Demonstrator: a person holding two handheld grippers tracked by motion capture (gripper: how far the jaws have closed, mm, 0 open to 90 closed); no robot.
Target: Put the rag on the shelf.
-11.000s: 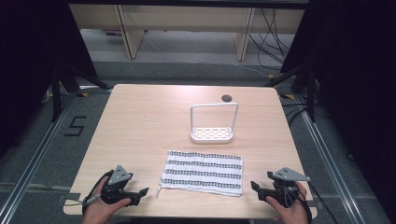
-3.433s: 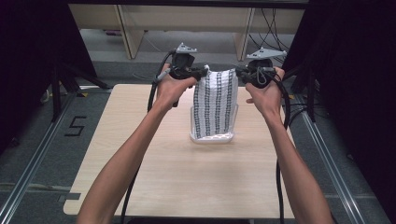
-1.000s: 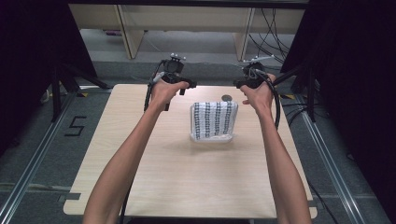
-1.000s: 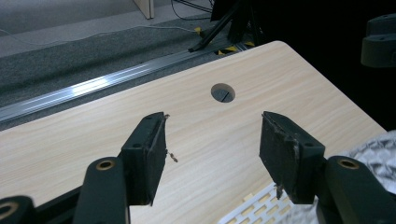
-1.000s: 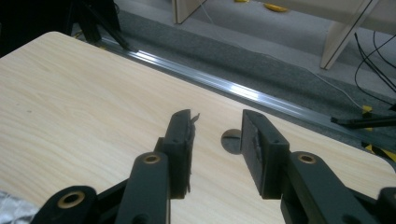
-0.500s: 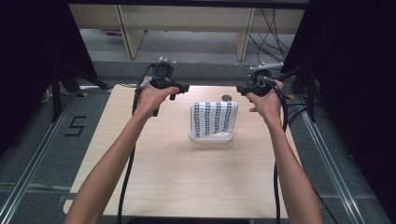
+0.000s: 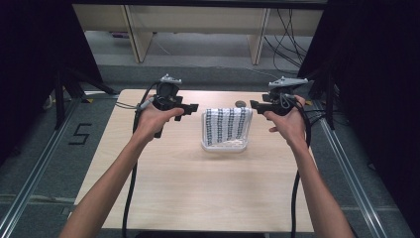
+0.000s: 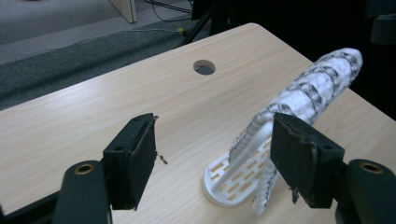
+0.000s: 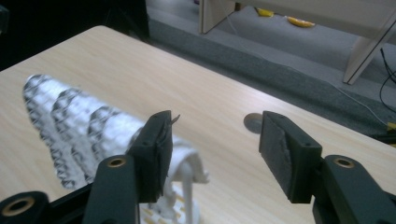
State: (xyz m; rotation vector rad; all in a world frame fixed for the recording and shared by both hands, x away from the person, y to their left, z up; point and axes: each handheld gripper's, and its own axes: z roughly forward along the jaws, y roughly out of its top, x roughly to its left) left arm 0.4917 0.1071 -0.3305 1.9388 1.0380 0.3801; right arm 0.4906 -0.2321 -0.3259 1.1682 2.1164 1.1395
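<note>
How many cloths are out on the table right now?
1. A patterned cloth is draped over the bar of the white rack at the table's far middle; neither tool touches it. None other is visible.

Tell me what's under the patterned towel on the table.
The patterned towel hangs over the top bar of a white rack. The rack's slotted base shows beneath it; the bar and upper frame are covered.

Even overhead light brightens the table (image 7: 198,188) (dark surroundings); gripper views slightly soft.
</note>
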